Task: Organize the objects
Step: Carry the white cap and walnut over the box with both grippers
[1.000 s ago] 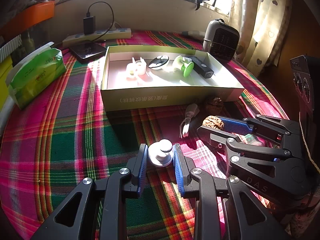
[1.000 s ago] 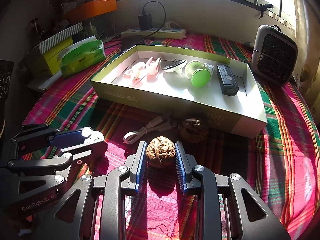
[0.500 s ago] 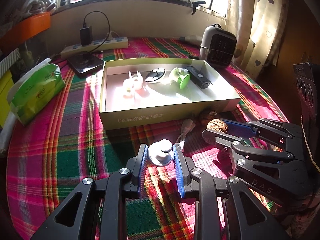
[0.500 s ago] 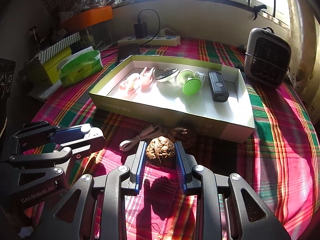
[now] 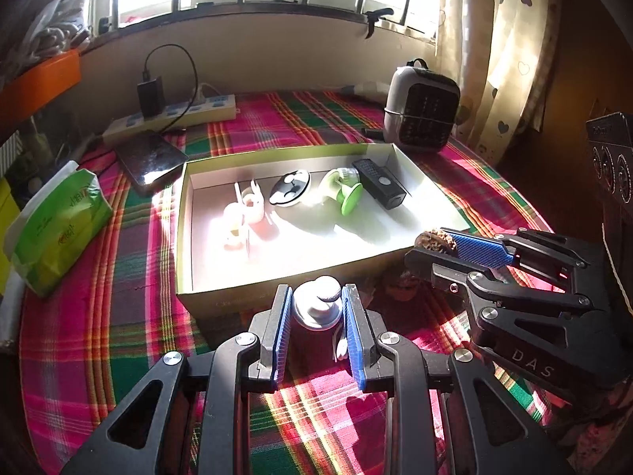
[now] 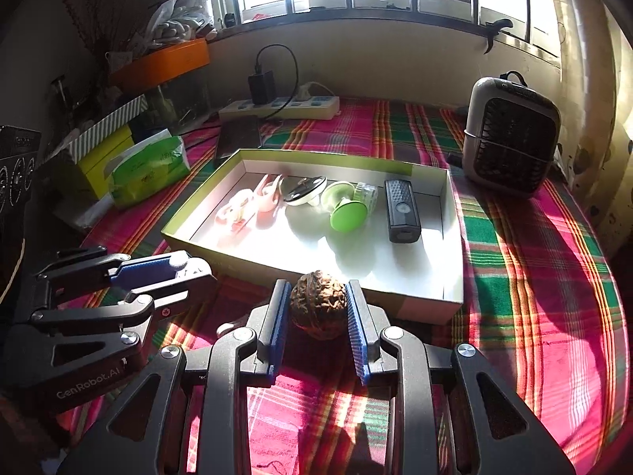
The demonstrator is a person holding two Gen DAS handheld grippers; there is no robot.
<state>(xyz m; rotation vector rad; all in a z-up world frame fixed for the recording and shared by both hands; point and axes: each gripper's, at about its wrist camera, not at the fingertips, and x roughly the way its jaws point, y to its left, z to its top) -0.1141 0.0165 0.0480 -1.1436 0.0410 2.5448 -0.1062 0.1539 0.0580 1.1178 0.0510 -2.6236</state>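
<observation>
My left gripper (image 5: 316, 301) is shut on a white round knob-like piece (image 5: 318, 310), held above the plaid cloth just before the front wall of the open cardboard box (image 5: 182, 237). My right gripper (image 6: 318, 301) is shut on a brown walnut (image 6: 318, 310), also raised at the box's (image 6: 455, 237) front edge. Each gripper shows in the other's view: the right gripper (image 5: 431, 243) with the walnut (image 5: 435, 237), the left gripper (image 6: 186, 271) with the white piece (image 6: 178, 263). Inside the box lie pink clips (image 5: 247, 213), a black-and-white disc (image 5: 290, 190), a green suction piece (image 5: 348, 198) and a black remote (image 5: 379, 188).
A white cable (image 5: 341, 346) lies on the cloth under the left gripper. A small grey heater (image 5: 421, 114) stands beyond the box at the right. A power strip (image 5: 174, 118), a dark flat device (image 5: 152, 158) and a green tissue pack (image 5: 59, 229) sit at the left.
Both grippers have risen off the cloth with their objects and moved forward to the box's front edge. The second walnut and the cable stay on the table.
</observation>
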